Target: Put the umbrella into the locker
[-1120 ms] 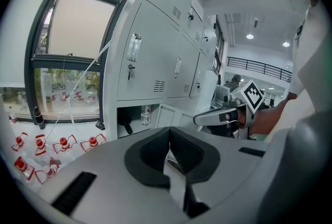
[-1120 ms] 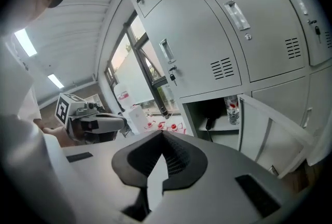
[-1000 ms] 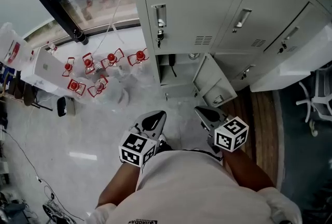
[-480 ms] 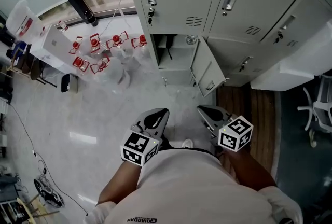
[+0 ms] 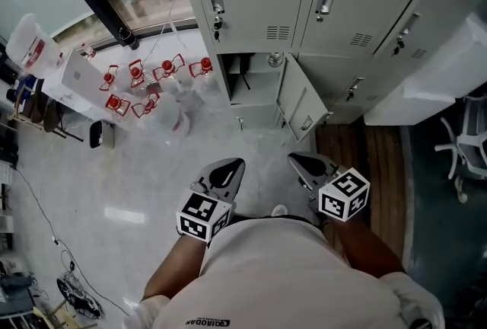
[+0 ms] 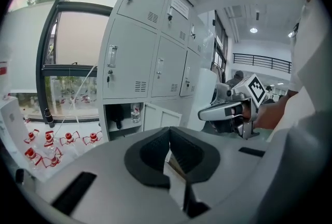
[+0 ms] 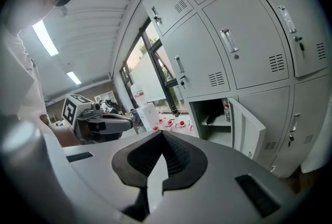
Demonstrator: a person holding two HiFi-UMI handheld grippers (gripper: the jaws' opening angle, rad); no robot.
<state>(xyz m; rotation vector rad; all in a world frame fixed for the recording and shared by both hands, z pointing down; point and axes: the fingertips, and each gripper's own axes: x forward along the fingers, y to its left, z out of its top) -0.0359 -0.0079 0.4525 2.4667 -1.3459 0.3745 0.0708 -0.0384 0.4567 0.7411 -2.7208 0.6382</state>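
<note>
Jaws together and empty, the left gripper and right gripper point at twelve o'clock toward the distant open grey metal locker, which holds a dark shape, perhaps the umbrella.

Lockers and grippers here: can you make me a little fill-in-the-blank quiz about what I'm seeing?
Only one locker door stands ____.
The left gripper has its jaws ____.
Between the jaws of the right gripper there is ____.
The small items on the floor by the window have ____ frames.
Missing words: open; shut; nothing; red.
</note>
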